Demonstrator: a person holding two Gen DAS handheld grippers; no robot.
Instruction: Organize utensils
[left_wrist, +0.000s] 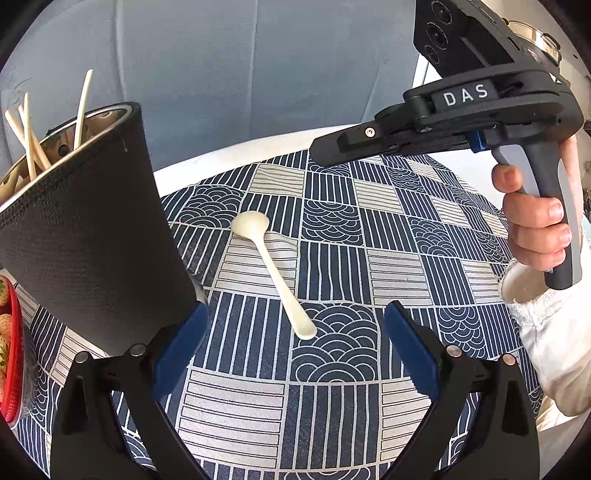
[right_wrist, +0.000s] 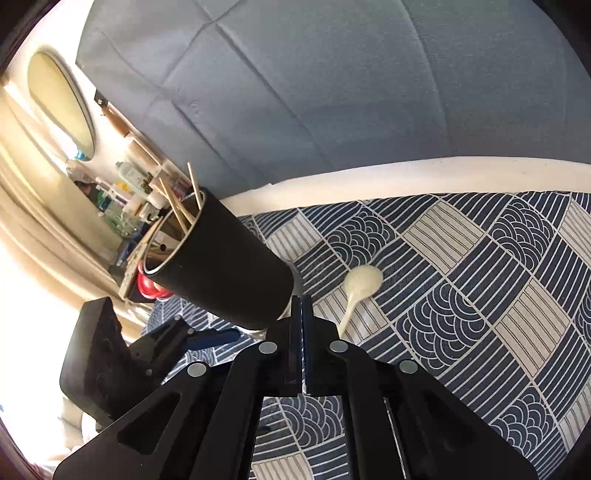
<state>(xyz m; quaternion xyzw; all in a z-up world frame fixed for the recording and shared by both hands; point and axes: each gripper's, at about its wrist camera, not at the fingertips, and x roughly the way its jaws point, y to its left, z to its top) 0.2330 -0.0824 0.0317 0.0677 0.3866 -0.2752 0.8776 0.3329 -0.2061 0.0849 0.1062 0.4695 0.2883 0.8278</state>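
Spoon (left_wrist: 271, 273) in cream plastic lies flat on our patterned tablecloth (left_wrist: 332, 406), well in from the cloth's edges, its bowl pointing toward the far edge of the table and its handle end toward us. Our left gripper (left_wrist: 295, 332) hangs just above the near end of that handle with its jaws spread wide, one blue pad (left_wrist: 181, 343) on either side and neither touching the spoon. Our right gripper (right_wrist: 301, 321) is held up off the cloth over the right side of the table, its two pads pressed flat together with nothing between them; our right hand (left_wrist: 535, 229) wraps its grey grip, a white sleeve (left_wrist: 546, 332) below it. From the right wrist view the spoon's bowl sits just beyond and right of the closed tips, and the handle runs under them out of sight.

Left of the spoon stands a black utensil holder (left_wrist: 92, 229), upright on the cloth near the left edge, close beside our left gripper's left finger. Several pale chopsticks (left_wrist: 27, 140) lean out of its open top. Beyond the holder, at the left edge of the table, we see a red basket (left_wrist: 11, 350) with strawberries in it. A bare white strip of table (right_wrist: 369, 173) shows past the cloth's far edge, and a grey cushioned seat back (right_wrist: 332, 92) rises behind it.
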